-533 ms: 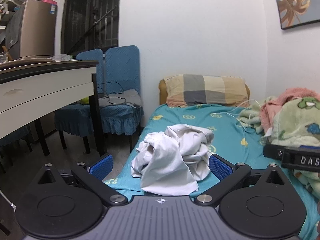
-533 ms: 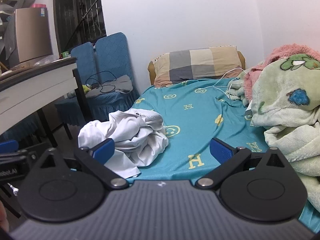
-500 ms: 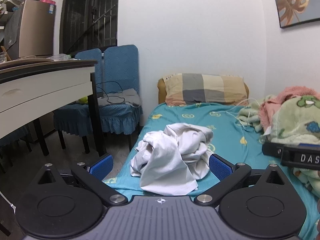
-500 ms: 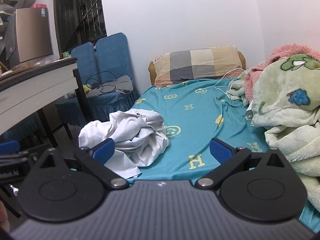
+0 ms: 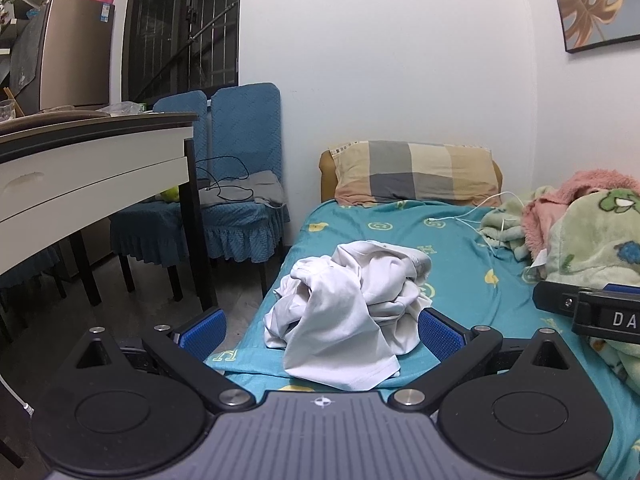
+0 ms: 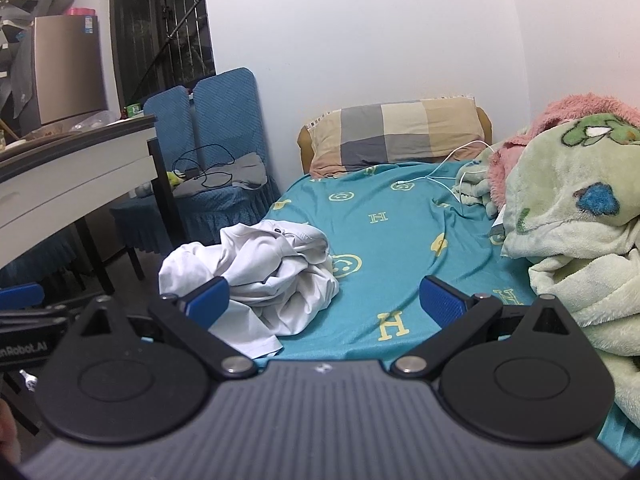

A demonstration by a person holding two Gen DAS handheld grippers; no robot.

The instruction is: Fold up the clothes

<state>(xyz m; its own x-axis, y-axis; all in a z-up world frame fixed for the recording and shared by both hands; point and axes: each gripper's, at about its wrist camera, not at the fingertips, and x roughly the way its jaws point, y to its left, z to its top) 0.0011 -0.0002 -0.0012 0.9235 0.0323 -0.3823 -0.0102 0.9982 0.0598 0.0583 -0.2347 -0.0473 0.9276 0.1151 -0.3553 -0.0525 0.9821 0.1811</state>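
A crumpled white cloth garment [image 5: 352,308] lies in a loose heap on the teal bedsheet with yellow printed symbols [image 5: 460,248], close to the left edge of the bed and nearer to its foot than to the checked grey and beige pillow [image 5: 414,174] at the head. The fabric is thin and smooth, bunched into many soft folds and rolls, and one flat flap with a stitched hem hangs down toward the camera. In the right wrist view the same garment [image 6: 260,276] shows a rolled upper part and a small dark spot on top; which kind of garment it is cannot be told. The left gripper [image 5: 320,330] has its two blue ribbed pads spread wide, and the heap appears between them, but the pads do not press on it. The right gripper [image 6: 324,300] is also spread wide with nothing pinched; its left pad stands in front of the garment's edge and its right pad over bare sheet. On the right side of the bed lies a fluffy pale green blanket with cartoon shapes [image 6: 572,216], with a pink fleece [image 6: 560,116] behind it. A white charging cable [image 6: 448,172] lies near the pillow.
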